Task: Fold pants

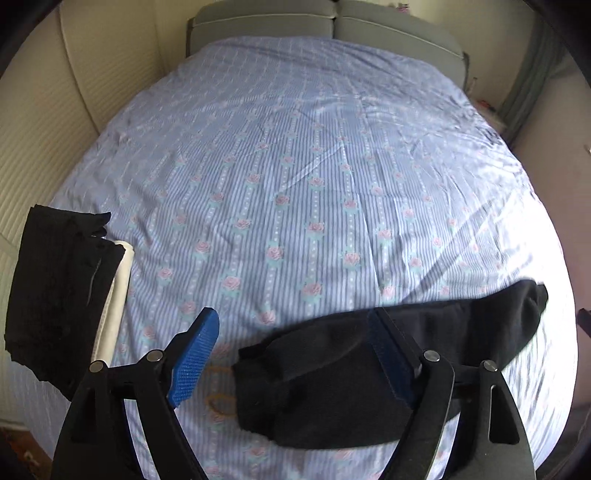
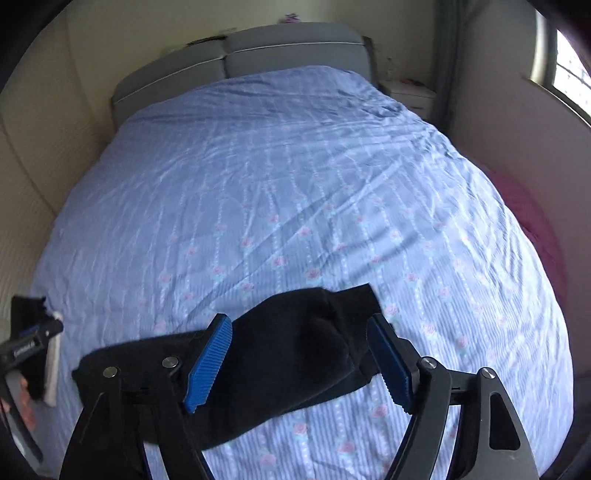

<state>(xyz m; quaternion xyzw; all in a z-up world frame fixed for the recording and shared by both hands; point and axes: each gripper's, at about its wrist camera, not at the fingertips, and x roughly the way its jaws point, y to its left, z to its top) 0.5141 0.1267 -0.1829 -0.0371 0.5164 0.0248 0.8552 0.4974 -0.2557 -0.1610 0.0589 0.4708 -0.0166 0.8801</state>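
Black pants (image 1: pixel 332 373) lie bunched in a long strip across the near end of the bed; they also show in the right wrist view (image 2: pixel 288 354). My left gripper (image 1: pixel 291 362) is open above their left end, with blue pads (image 1: pixel 192 362) spread wide. My right gripper (image 2: pixel 299 362) is open above their right part, its pads (image 2: pixel 208 362) on either side of the cloth. Neither holds the pants.
The bed has a blue striped floral sheet (image 1: pixel 295 166) and a grey headboard (image 1: pixel 325 22). A pile of folded black and white clothes (image 1: pixel 62 291) lies at the bed's left edge. A padded wall is on the left, a nightstand (image 2: pixel 410 96) at the far right.
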